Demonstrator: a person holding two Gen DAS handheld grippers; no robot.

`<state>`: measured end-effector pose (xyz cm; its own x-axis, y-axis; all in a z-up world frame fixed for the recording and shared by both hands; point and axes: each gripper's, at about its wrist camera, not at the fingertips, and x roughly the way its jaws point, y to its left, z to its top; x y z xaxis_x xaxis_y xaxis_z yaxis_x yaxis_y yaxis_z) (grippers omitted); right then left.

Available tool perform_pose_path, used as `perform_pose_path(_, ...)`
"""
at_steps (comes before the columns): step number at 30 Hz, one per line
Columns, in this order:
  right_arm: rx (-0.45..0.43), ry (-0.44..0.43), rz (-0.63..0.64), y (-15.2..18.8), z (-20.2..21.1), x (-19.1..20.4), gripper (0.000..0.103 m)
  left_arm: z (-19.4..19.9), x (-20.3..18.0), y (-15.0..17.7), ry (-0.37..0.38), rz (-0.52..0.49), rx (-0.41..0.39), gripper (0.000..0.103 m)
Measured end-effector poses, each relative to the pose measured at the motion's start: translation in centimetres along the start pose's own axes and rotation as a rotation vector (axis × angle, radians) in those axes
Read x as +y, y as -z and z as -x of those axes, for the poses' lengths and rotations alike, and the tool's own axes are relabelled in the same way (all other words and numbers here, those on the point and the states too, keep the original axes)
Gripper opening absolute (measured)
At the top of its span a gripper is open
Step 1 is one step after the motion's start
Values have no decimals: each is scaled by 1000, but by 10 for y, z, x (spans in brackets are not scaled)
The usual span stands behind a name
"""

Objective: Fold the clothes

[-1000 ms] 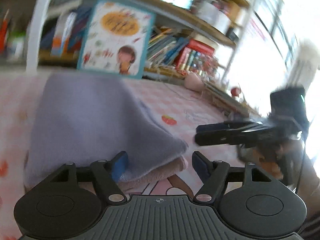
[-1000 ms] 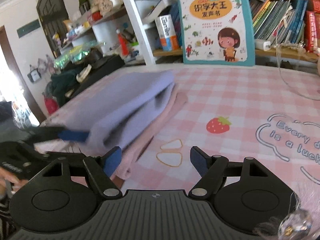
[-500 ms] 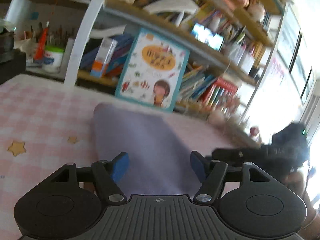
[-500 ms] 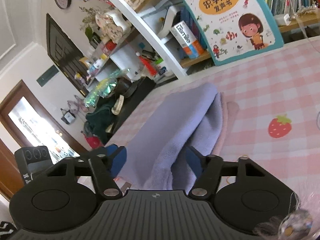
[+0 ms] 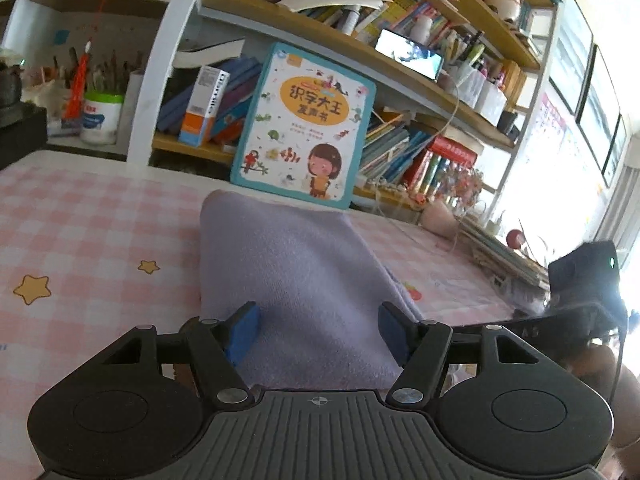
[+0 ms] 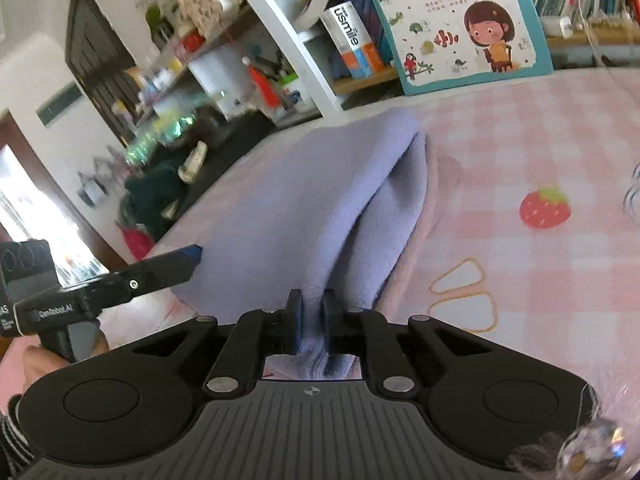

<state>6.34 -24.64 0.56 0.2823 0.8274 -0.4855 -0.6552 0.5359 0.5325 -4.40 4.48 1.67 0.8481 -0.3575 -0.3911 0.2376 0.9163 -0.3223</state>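
Lavender fleece garment lies on the pink checked tablecloth, already doubled over, its far rounded end pointing at the teal-bordered children's picture book propped against the shelf. A paler pink cloth layer peeks out under it on the side toward the strawberry print.

Right gripper: jaws nearly closed, pinching a bunched wad of the lavender fabric at the garment's near end, the end farthest from the book. Fabric visibly squeezed between the pads and puckered behind them.

Left gripper: jaws wide open, straddling the near edge of the same garment, pads hovering on either side with nothing between them under pressure. Can't tell if the lower pad touches the cloth.

Handling, my read: light, soft, thick pile, zero stiffness. It'll sag and drape from any single pinch, so a one-point lift will swing the free corner. Not slippery; fleece grips the pads well, but the stacked layers can slide over each other, and a shallow bite may catch only the top ply.

Best hold: near corners, far from the book, all layers deep in the jaws, one gripper per corner, tension kept even.

Whether this is mid-fold or a finished fold being squared up, can't say from here.
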Motion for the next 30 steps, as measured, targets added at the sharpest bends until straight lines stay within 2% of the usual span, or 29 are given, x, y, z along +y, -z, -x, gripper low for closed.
perform_pose_path(2,0,8,4,-3,1,3,10,2,-1,-2,-3,-10,0,66)
perform_pose_path(4,0,18,12,-7,4,8,26,7,-3,-7,-6,-22,-21,66)
perform_pose_path(6,-30,20,1,-11,7,8,36,14,-7,-15,-4,-45,-69,66)
perform_pose_path(8,-59,23,-8,-15,9,9,40,15,-10,-23,20,-56,-93,66)
perform_pose_path(9,-66,28,-6,-15,10,9,48,10,-12,-23,18,-68,-81,65)
perform_pose_path(10,-74,34,-4,-15,11,10,50,5,-13,-23,15,-81,-68,65)
perform_pose_path(11,-81,39,-2,-15,12,10,49,0,-15,-23,13,-93,-55,65)
perform_pose_path(12,-89,44,0,-14,12,11,44,-5,-17,-23,11,-106,-43,65)
perform_pose_path(13,-96,49,2,-14,13,12,24,-10,-19,-23,8,-118,-30,65)
perform_pose_path(14,-103,54,5,-14,14,12,10,-15,-20,-22,6,-131,-17,65)
perform_pose_path(15,-111,59,7,-14,15,13,7,-20,-19,-19,-3,-131,-1,65)
perform_pose_path(20,-148,85,17,-14,19,16,7,-26,-15,-15,-3,-108,10,65)
perform_pose_path(23,-57,221,54,-6,2,6,0,-27,-15,-17,-6,-118,18,67)
perform_pose_path(27,-62,170,-32,-4,12,-6,2,-18,-19,-23,-24,-149,9,70)
perform_pose_path(29,-79,148,-73,-8,21,-8,25,-6,-18,-30,-28,-164,-39,76)
perform_pose_path(30,-87,138,-99,-9,24,-10,60,-2,-14,-34,-27,-152,-49,82)
